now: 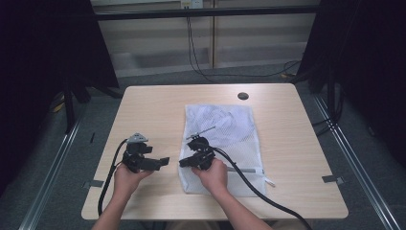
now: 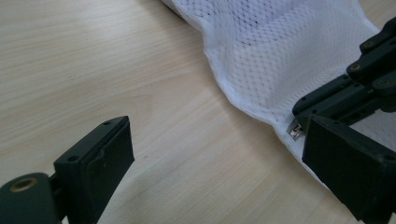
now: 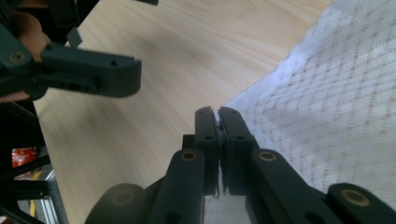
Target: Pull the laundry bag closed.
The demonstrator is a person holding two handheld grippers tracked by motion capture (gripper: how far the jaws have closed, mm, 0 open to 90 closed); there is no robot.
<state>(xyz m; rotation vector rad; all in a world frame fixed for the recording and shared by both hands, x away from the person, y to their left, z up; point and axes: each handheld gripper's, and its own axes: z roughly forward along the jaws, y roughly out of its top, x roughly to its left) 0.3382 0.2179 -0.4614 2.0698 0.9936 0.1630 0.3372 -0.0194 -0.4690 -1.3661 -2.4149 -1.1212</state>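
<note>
At table's near edge, R gripper point(image 3: 218, 114) clenched on mesh bag point(image 1: 225, 129) hem; L gripper point(image 2: 215, 154) released, just beside.

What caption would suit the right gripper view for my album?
Right tongs pinched shut on the edge of a white mesh bag lying on a wooden table.

A pale wooden surface point(image 1: 153, 110) carries a white mesh bag point(image 1: 225, 129), lying flat right of centre; a small dark round spot point(image 1: 243, 96), perhaps a cable hole, sits near its far edge.
</note>
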